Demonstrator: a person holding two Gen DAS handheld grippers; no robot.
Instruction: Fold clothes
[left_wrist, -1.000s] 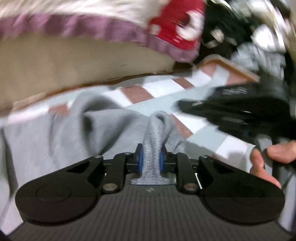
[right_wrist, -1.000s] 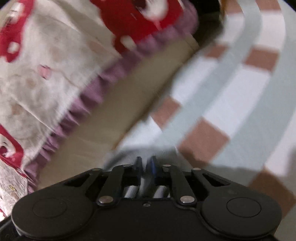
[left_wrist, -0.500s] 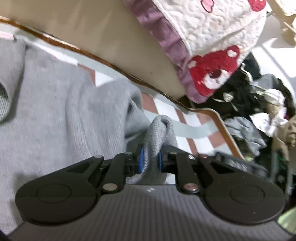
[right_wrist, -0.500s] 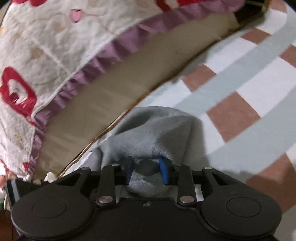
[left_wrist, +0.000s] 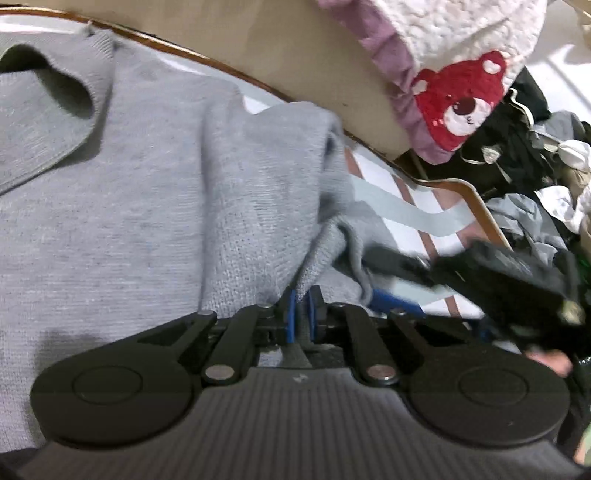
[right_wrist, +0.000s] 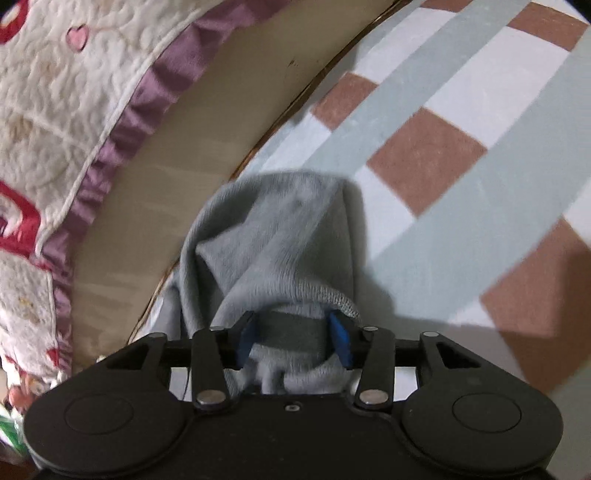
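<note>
A grey knit sweater (left_wrist: 147, 206) lies spread over the checked mat (left_wrist: 406, 214). My left gripper (left_wrist: 301, 312) is shut on a raised fold of the sweater near its right edge. My right gripper (right_wrist: 293, 332) is open, its blue pads (right_wrist: 245, 338) apart on either side of a bunched grey sleeve end (right_wrist: 280, 240) that rests on the mat without being pinched. In the left wrist view the right gripper (left_wrist: 391, 299) shows as a dark, blurred body just right of the sweater, with part of a hand behind it.
A beige bed side (left_wrist: 295, 48) with a brown trim borders the mat. A white quilt with a purple ruffle and a red bear (left_wrist: 461, 99) hangs over it. A heap of dark and pale clothes (left_wrist: 535, 155) lies at the far right. Brown, white and pale green squares (right_wrist: 461, 122) stretch to the right.
The right gripper's jaws have spread from shut to wide apart, letting the grey sleeve end go. The left gripper has kept its hold on the fold and swung over the sweater.
</note>
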